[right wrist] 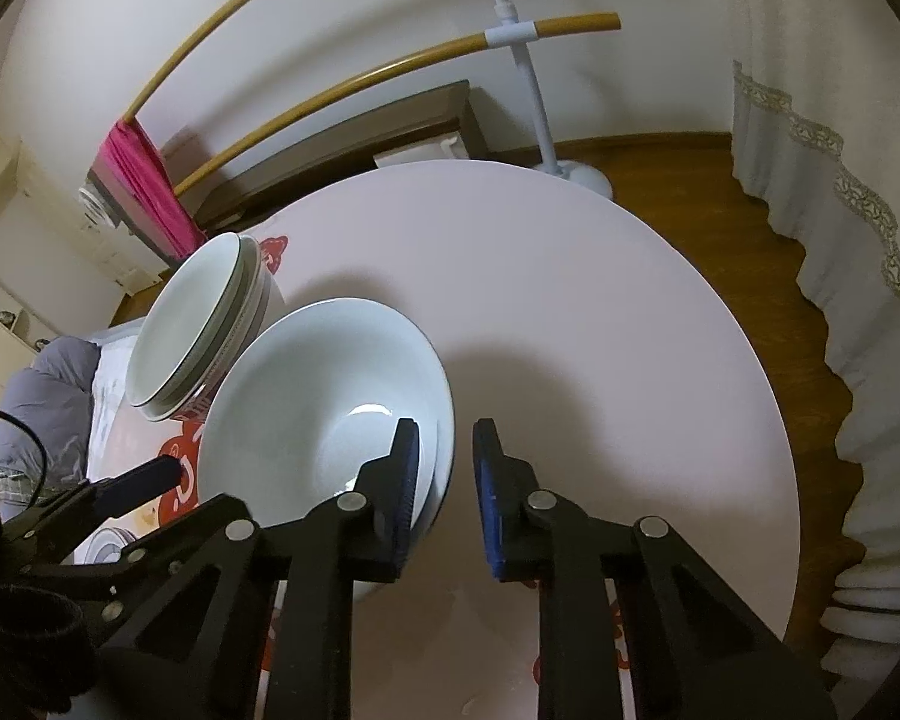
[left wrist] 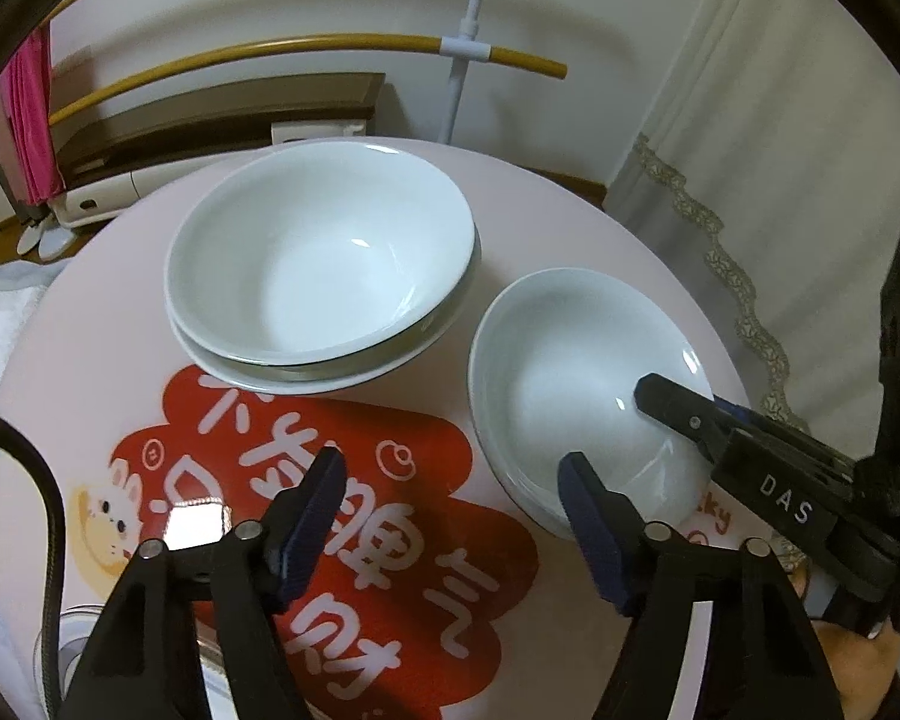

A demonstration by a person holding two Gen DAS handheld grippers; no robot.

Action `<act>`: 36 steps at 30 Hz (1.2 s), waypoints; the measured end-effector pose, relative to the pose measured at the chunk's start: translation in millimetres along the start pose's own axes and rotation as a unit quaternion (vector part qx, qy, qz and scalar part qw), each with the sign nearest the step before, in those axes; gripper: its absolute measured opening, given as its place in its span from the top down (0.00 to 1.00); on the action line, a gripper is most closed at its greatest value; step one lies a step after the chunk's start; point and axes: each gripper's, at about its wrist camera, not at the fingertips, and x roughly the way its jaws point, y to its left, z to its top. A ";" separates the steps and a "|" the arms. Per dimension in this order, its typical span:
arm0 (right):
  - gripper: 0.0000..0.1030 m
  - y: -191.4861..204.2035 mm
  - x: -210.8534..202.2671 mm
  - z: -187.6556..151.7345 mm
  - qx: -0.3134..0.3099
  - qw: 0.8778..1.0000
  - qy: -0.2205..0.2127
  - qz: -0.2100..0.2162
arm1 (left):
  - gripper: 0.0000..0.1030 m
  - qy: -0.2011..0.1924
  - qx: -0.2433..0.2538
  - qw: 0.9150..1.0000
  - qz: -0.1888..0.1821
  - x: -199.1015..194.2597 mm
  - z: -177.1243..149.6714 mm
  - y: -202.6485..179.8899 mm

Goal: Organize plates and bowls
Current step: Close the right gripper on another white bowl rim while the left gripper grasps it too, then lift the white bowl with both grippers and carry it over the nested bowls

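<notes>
Round pink table (right wrist: 570,300) carries the crockery. Right gripper (right wrist: 444,468) stands parted, one finger inside the single bowl (right wrist: 306,396), one outside its rim. Left gripper (left wrist: 450,498) hangs open, empty; stacked bowls (left wrist: 318,252) lie beyond.

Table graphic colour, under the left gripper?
Red blob decal with white characters, on the pale pink table. Best in the left wrist view.

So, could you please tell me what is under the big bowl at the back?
The big bowl sits nested on more white dishes; the right wrist view shows at least two more rims below it. Their insides are covered, and the exact count is unclear.
</notes>
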 end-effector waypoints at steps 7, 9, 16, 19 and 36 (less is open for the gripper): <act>0.85 -4.9 0.1 -3.4 0.007 1.000 0.002 0.008 | 0.62 0.002 0.004 1.000 -0.005 11.9 4.4 -6.0; 0.85 -3.1 -0.6 -3.9 0.008 1.000 0.002 0.012 | 0.79 0.001 0.009 1.000 -0.012 13.3 3.9 -8.9; 0.91 3.0 -5.7 -5.8 0.005 1.000 -0.003 0.006 | 0.88 -0.010 0.027 1.000 -0.011 10.0 -0.2 -16.2; 0.91 3.8 -8.2 -8.5 0.008 1.000 -0.003 0.003 | 0.88 -0.011 0.028 0.999 -0.016 4.2 -4.6 -17.3; 0.91 75.5 -84.2 -0.8 -0.059 0.994 -0.094 -0.009 | 0.88 -0.095 -0.003 0.993 -0.074 -107.5 -14.5 38.8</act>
